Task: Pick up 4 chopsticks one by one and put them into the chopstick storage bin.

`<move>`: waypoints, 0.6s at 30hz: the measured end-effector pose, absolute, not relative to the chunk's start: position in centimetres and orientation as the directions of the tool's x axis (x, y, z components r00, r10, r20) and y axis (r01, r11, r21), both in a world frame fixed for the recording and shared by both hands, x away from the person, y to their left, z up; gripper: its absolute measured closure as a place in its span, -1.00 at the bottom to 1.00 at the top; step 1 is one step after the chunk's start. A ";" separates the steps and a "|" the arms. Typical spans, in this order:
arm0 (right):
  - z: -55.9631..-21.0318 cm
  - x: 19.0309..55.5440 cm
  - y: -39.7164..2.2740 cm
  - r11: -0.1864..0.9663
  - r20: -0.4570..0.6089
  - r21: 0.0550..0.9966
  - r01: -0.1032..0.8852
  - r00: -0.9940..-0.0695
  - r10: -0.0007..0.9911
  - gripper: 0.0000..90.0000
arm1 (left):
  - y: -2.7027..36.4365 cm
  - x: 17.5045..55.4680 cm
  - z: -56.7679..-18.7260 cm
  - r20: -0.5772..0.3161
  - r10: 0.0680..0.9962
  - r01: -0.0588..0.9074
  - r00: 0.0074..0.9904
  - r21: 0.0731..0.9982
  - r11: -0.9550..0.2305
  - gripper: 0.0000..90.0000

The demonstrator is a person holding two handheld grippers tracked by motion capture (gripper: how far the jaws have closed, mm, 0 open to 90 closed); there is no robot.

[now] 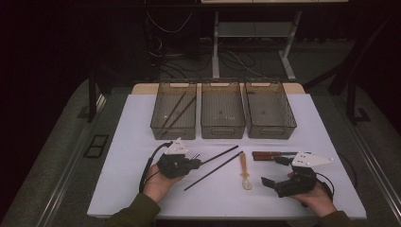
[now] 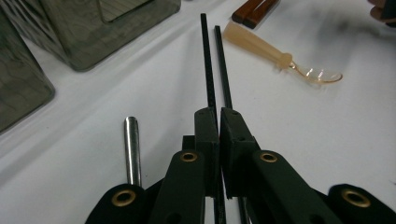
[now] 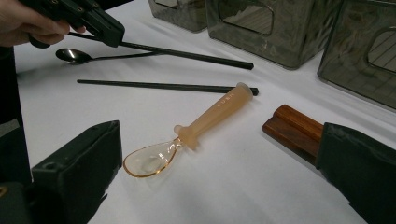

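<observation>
Left claw clamps a black chopstick; right claw stands apart.

High view: left claw (image 1: 196, 162) at lower centre-left grips one chopstick (image 1: 220, 154) on the white worktop (image 1: 132, 142); a second chopstick (image 1: 213, 171) lies just below it, and the right claw (image 1: 274, 172) sits at lower right. Left gripper view: the jaws are pressed together on the chopstick, which runs to the top centre. Right gripper view: the jaws stand wide at the bottom corners, an amber spoon (image 3: 187, 135) between them on the worktop, untouched.
</observation>
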State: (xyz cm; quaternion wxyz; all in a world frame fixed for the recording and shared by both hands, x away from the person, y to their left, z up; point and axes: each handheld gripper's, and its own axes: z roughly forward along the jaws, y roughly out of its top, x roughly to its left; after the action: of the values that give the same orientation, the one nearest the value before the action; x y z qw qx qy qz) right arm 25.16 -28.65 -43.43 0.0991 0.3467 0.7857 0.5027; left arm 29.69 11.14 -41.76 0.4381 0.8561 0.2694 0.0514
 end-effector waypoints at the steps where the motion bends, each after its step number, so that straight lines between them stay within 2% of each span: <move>1: -43.5 25.2 -28.7 0.255 0.190 0.859 0.443 -0.740 0.645 -0.98 | 11.3 29.7 -41.6 -0.151 0.508 0.417 0.848 0.781 -0.464 0.91; 18: -43.6 25.3 -28.6 0.256 0.189 0.859 0.442 -0.740 0.645 -0.98 | 13.0 29.9 -39.7 -0.155 0.507 0.395 0.848 0.822 -0.410 0.91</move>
State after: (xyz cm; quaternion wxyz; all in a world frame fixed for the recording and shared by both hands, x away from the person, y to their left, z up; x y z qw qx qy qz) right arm 25.30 -28.58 -43.56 0.1011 0.3460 0.7861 0.5022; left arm 29.88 13.02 -39.73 0.4718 0.8375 0.2693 0.0592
